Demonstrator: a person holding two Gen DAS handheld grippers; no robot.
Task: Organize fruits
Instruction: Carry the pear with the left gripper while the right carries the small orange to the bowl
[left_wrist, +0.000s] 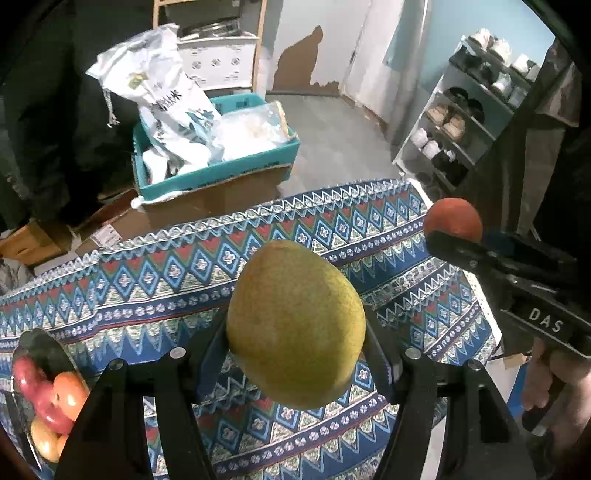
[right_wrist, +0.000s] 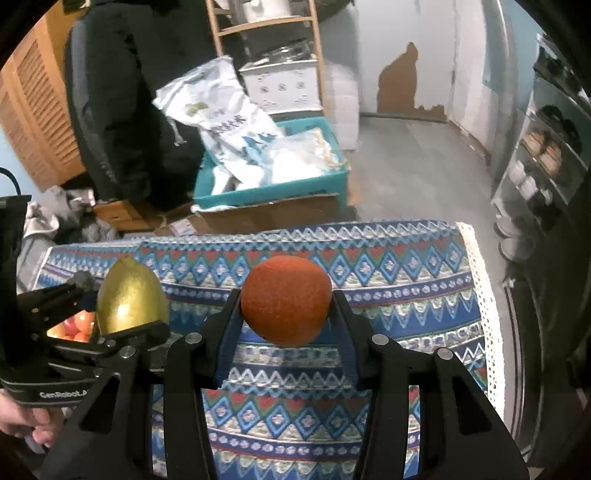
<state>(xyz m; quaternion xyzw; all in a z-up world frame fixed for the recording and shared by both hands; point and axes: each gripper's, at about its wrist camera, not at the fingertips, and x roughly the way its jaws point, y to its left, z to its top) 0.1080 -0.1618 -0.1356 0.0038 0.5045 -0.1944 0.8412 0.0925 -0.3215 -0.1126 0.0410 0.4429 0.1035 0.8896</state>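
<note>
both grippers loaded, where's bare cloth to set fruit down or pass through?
Left gripper holds the pear; right gripper holds the orange. The patterned cloth is bare from its far edge to its right lace edge. Crowded at left: the bowl of apples.

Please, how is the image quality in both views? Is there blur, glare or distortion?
Left wrist view: strong fisheye bending, dark corners; the pear in the left gripper is sharp, the shoe rack soft. Right wrist view: the same bending; the orange in the right gripper is sharp, the tablecloth clear, no strong glare.
</note>
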